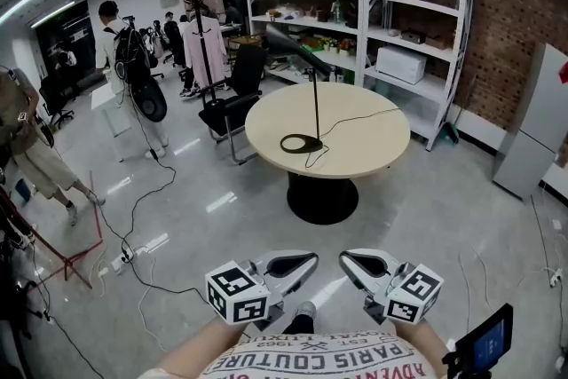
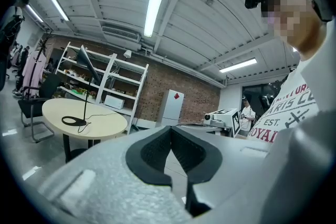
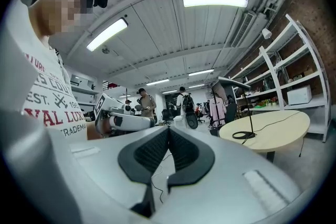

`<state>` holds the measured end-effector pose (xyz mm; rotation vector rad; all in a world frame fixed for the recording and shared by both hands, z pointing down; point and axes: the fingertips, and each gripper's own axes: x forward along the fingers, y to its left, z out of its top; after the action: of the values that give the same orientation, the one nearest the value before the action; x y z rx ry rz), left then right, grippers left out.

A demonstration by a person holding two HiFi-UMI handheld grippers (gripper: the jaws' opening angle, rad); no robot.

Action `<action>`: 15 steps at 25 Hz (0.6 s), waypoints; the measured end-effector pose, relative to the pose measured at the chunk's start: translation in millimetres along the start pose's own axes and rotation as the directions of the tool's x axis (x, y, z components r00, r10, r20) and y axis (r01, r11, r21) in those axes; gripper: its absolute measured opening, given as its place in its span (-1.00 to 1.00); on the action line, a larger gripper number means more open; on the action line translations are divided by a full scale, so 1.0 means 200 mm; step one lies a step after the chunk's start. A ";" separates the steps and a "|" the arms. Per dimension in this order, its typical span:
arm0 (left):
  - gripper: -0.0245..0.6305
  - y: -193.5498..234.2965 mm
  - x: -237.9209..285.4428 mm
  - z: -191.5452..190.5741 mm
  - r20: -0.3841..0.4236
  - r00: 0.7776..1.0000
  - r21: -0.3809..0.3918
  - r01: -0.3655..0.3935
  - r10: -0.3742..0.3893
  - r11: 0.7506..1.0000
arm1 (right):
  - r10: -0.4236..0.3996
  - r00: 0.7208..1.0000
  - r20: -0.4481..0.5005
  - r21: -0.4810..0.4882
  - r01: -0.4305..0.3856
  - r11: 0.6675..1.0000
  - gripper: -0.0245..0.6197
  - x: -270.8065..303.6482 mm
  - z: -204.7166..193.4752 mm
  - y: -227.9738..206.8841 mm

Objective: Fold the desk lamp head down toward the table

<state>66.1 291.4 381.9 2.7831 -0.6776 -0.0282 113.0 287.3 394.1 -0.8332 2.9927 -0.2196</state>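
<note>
The round table [image 1: 373, 138] stands well ahead; the desk lamp [image 1: 316, 98] rises near its front edge, head [image 1: 286, 40] raised. The left gripper [image 1: 297, 265] and right gripper [image 1: 359, 264] are closed, empty. Approach first; probably pin the base [image 1: 302, 143], then press the head down gently.

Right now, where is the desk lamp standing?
In the head view, the desk lamp stands on the round table at centre, its ring base just left of the table's middle, white shelving behind it and a black chair to its left.
</note>
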 end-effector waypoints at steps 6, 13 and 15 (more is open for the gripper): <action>-0.92 0.05 0.04 -0.02 -0.009 1.000 -0.014 0.022 -0.022 1.000 | -0.019 1.000 0.002 0.007 0.019 1.000 -0.90 0.03 0.01 -0.07; -0.92 0.25 0.12 0.01 0.006 0.999 -0.028 0.031 -0.031 0.999 | -0.021 1.000 -0.019 0.002 0.021 1.000 -0.90 0.16 0.00 -0.23; -0.92 0.33 0.14 0.01 0.010 0.999 -0.038 0.032 -0.031 0.999 | -0.025 1.000 -0.019 0.005 0.025 1.000 -0.90 0.22 0.00 -0.30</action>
<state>61.4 222.4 398.4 2.7592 -0.6290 -0.0603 105.5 214.5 403.0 -0.8736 2.9996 -0.2370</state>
